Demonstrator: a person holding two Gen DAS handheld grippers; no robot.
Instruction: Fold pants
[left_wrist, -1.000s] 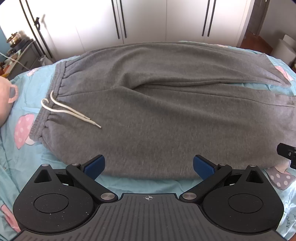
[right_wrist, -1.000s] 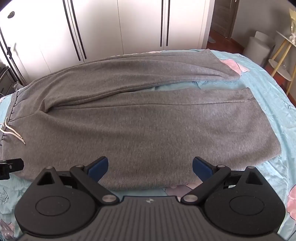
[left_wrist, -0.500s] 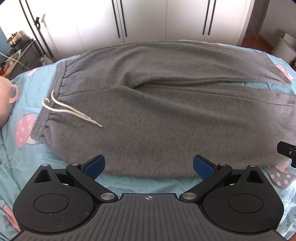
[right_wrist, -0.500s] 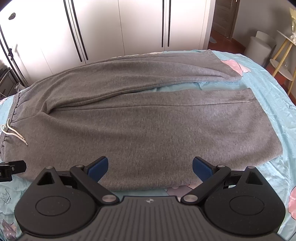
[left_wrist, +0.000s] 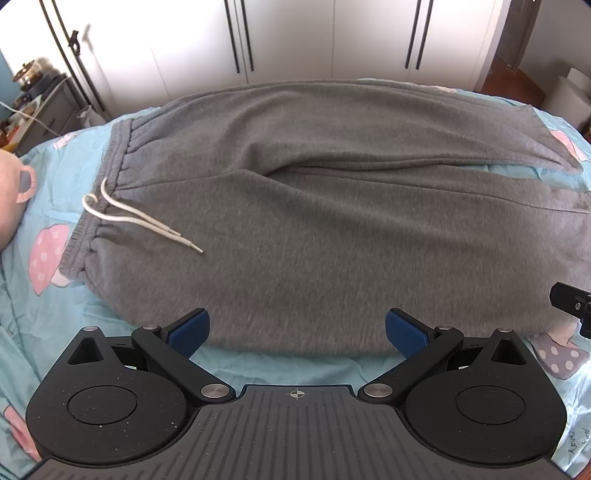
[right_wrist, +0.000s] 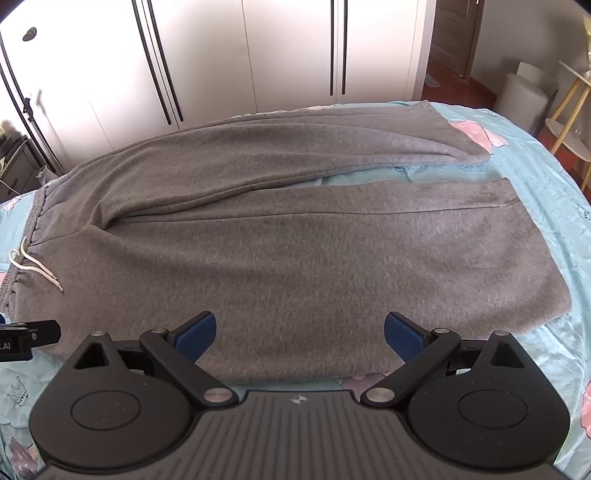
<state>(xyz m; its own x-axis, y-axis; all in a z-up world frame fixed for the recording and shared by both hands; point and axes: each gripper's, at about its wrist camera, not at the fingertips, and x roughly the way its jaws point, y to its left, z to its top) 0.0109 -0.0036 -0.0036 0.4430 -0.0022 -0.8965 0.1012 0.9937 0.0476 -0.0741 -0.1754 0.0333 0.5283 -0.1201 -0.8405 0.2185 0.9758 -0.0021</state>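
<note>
Grey sweatpants (left_wrist: 314, 221) lie flat across the bed, waistband to the left with a white drawstring (left_wrist: 129, 218), both legs running right. They also show in the right wrist view (right_wrist: 295, 251), where the leg cuffs (right_wrist: 517, 206) lie at the right. My left gripper (left_wrist: 295, 326) is open and empty, over the near edge of the pants by the hip. My right gripper (right_wrist: 299, 328) is open and empty, over the near edge of the near leg.
The bed has a light blue sheet (left_wrist: 44, 295) with pink mushroom prints. White wardrobe doors (right_wrist: 258, 55) stand behind the bed. A dresser (left_wrist: 40, 110) is at the far left, a white bin (right_wrist: 524, 96) and small table at the far right.
Both grippers have crept slightly, so the pants sit a little differently in each view. Both stay open and empty.
</note>
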